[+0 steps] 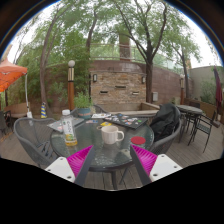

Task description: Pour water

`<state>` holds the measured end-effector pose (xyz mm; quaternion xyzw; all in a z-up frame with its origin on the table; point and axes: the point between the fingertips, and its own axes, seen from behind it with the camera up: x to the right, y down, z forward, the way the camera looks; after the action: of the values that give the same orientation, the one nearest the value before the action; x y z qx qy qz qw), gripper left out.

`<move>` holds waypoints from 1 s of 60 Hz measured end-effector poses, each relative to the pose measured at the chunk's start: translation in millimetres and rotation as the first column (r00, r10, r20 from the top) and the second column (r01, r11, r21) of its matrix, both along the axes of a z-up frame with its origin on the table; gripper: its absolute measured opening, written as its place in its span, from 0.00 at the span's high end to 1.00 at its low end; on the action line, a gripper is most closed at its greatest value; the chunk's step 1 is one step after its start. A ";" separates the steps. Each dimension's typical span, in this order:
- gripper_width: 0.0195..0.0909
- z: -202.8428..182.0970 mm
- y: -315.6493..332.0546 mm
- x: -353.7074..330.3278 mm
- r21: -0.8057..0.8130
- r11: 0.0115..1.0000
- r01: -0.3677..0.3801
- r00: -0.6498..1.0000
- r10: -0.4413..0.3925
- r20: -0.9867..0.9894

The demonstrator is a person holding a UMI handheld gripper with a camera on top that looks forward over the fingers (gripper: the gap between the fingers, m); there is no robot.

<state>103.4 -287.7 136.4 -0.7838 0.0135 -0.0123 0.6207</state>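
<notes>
A clear bottle with yellow liquid (68, 131) stands on the left part of a round glass table (100, 148). A white mug (112, 134) sits near the table's middle, and a small red cup (138, 141) stands to its right. My gripper (112, 160) is open, held back from the table with nothing between its fingers. Its pink pads (80, 159) frame the table's near edge, the left one below the bottle, the right one below the red cup.
Metal mesh chairs (35, 140) surround the table. A black backpack (165, 122) rests on the chair at the right. Beyond stand a stone fireplace wall (120, 85), trees, an orange umbrella (10, 72) at the left and another table set (195, 115) at the right.
</notes>
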 end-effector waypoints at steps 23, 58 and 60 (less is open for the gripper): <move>0.14 -3.4 8.6 -32.9 -0.001 0.998 -0.068 0.996 0.068 0.063; 0.15 -56.0 194.1 -212.2 0.030 0.976 -0.215 0.977 0.214 0.014; 0.15 -58.1 198.6 -216.4 0.027 0.975 -0.219 0.976 0.219 0.015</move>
<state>-113.0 -89.1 78.2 -0.7716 -0.0766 0.0518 0.6293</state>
